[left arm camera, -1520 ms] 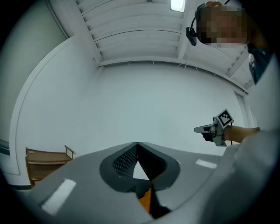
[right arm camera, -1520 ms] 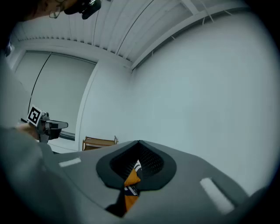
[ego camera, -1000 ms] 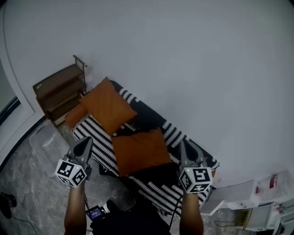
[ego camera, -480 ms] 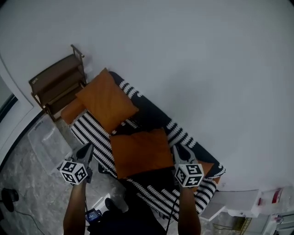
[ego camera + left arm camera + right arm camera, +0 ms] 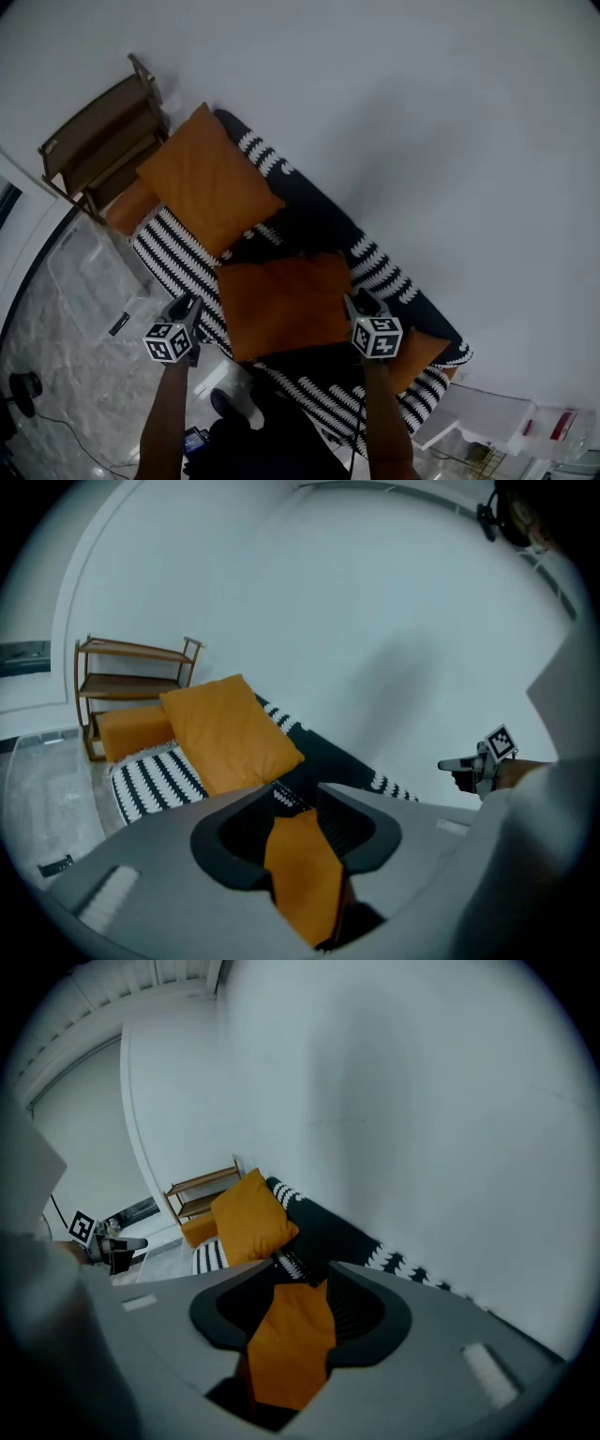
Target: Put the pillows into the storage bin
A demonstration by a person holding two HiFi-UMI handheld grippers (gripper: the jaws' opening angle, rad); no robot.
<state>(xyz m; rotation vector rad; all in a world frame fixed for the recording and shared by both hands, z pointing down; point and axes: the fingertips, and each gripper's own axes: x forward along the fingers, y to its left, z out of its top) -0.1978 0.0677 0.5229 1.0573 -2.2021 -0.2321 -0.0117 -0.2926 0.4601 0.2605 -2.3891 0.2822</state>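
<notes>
Both grippers low at the front edge of the sofa (image 5: 178, 255). The left gripper (image 5: 192, 306) sits at the left side of the near pillow (image 5: 281, 305) and the right gripper (image 5: 352, 302) at its right side, so this looks like the setup for a two-sided lift, which suits a wide soft pillow. Jaws on both have just been opening and stand apart. Each gripper view shows orange pillow fabric in the gap, but the pads aren't pressing it, so no grip yet. The near pillow lies flat on the black-and-white striped throw at the seat front, closest to the person, probably why it's first. Part of another orange cushion (image 5: 419, 354) shows under the right arm at the right end of the seat. Further back, the far pillow (image 5: 204, 187) leans tilted toward the left end, and a smaller orange cushion (image 5: 129, 208) lies beyond it at the sofa's left edge. The storage bin (image 5: 89, 274), clear plastic, stands on the marble floor (image 5: 56, 394) just left of the sofa, empty as far as I can see, within easy reach for the drop. A wooden shelf (image 5: 89, 131) stands against the wall behind the sofa's left end. Writing: a dark tag (image 5: 119, 323) by the bin's near corner is too small to read; the gripper cubes carry only square markers; the white boxes (image 5: 487, 412) at bottom right have print too small to read.
</notes>
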